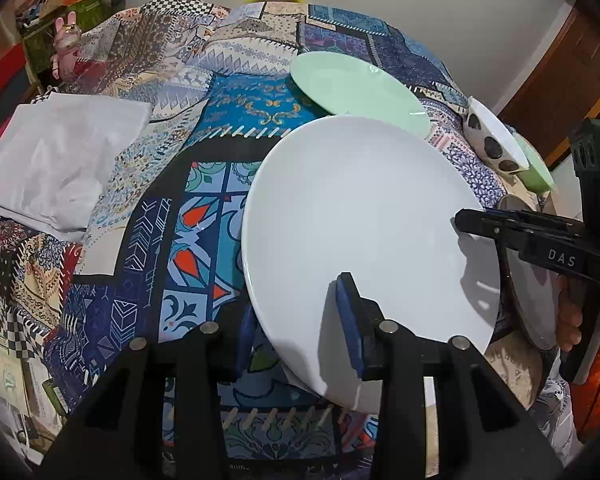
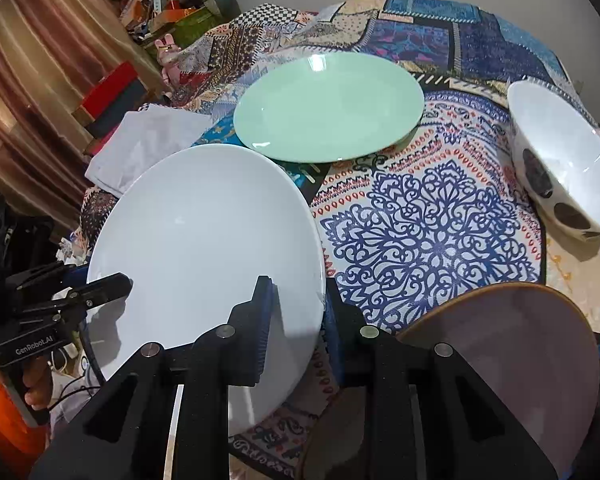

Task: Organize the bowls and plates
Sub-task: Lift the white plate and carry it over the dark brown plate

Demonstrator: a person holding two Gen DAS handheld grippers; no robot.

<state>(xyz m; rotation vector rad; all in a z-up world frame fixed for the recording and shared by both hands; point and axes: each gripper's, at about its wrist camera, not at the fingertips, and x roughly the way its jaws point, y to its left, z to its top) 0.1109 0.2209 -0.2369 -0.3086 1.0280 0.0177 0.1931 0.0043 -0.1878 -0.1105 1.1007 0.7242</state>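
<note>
A large white plate [image 1: 360, 220] [image 2: 204, 232] is tilted above the patterned tablecloth [image 1: 204, 240], and both grippers reach onto it from opposite sides. My right gripper [image 2: 298, 286] is shut on its right rim, one blue pad on top and one beneath; the left wrist view shows it at the plate's right edge [image 1: 474, 222]. My left gripper [image 1: 298, 300] straddles the near rim with its pads [image 1: 350, 320] standing wider than the rim, so it is open. A mint-green plate [image 2: 328, 108] [image 1: 356, 88] lies flat behind the white one.
A white bowl with dark spots [image 2: 560, 160] [image 1: 492, 136] stands at the right, with a green bowl [image 1: 536, 168] beside it. A brown-rimmed plate [image 2: 520, 344] lies near the front right. A folded white cloth [image 1: 60, 160] lies at the left. Clutter and curtains fill the far left.
</note>
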